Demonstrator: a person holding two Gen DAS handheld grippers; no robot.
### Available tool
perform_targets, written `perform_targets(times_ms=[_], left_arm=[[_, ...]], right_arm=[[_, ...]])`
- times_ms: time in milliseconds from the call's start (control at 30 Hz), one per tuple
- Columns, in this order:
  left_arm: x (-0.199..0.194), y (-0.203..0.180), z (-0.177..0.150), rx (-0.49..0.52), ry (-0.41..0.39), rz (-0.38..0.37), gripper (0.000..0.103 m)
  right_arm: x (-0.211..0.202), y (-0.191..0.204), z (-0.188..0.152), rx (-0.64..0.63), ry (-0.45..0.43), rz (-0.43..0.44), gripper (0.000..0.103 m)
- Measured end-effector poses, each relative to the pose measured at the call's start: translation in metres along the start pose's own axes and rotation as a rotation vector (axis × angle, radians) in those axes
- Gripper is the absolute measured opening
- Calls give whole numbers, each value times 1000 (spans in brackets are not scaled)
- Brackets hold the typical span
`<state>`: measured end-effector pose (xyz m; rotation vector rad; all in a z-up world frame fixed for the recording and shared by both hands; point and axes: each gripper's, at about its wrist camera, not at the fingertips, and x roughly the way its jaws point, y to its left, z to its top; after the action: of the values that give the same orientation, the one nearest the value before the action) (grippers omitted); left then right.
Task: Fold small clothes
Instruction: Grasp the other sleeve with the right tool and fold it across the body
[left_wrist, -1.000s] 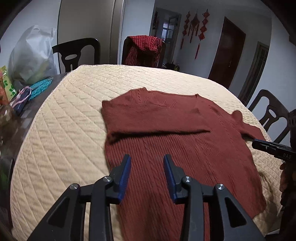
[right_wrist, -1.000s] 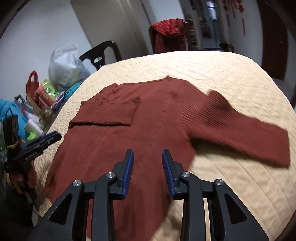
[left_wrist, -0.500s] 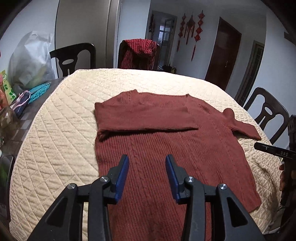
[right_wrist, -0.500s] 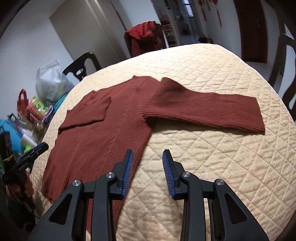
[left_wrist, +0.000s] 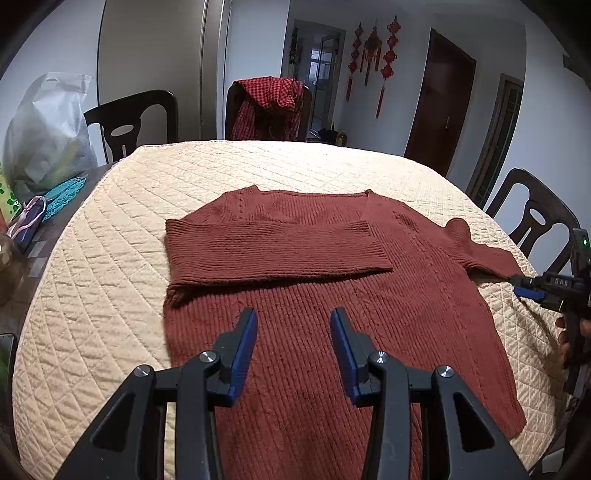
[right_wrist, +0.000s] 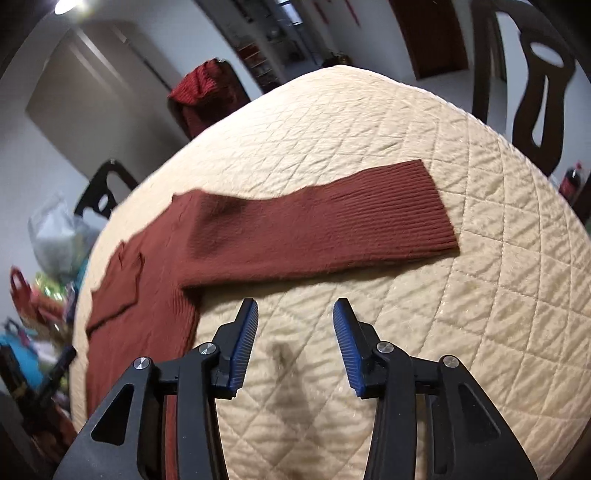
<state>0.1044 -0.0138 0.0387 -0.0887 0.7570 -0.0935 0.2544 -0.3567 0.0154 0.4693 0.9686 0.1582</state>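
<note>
A rust-red knit sweater (left_wrist: 332, 302) lies flat on the cream quilted table cover (left_wrist: 110, 295). One sleeve (left_wrist: 273, 251) is folded across its chest. The other sleeve (right_wrist: 332, 232) stretches out flat on the quilt, cuff to the right. My left gripper (left_wrist: 293, 325) is open and empty, hovering over the sweater's lower body. My right gripper (right_wrist: 295, 317) is open and empty, above bare quilt just in front of the outstretched sleeve. It also shows at the right edge of the left wrist view (left_wrist: 532, 291), near that sleeve.
Dark wooden chairs (left_wrist: 133, 122) ring the table; one carries a red checked garment (left_wrist: 269, 103). A grey plastic bag (left_wrist: 44, 133) and small items sit at the table's left side. Another chair (right_wrist: 535, 81) stands beyond the far right edge.
My right gripper has swung right, off the sweater body, toward the outstretched sleeve. My left gripper has drawn back slightly. Both stay open.
</note>
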Motion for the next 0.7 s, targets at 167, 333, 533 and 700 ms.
perform_targets(times_ms=[167, 333, 533, 700], left_arm=[[9, -2, -4, 2, 27, -5, 44], [14, 0, -6, -8, 41, -5, 44], [12, 1, -5, -12, 34, -11, 44], [8, 2, -4, -15, 23, -14, 44]], right_arm=[[2, -15, 14, 87, -34, 12, 44], [4, -22, 21, 146, -74, 16, 44], [7, -27, 36, 174, -112, -7, 10], [-3, -14, 47, 148, -148, 12, 6]])
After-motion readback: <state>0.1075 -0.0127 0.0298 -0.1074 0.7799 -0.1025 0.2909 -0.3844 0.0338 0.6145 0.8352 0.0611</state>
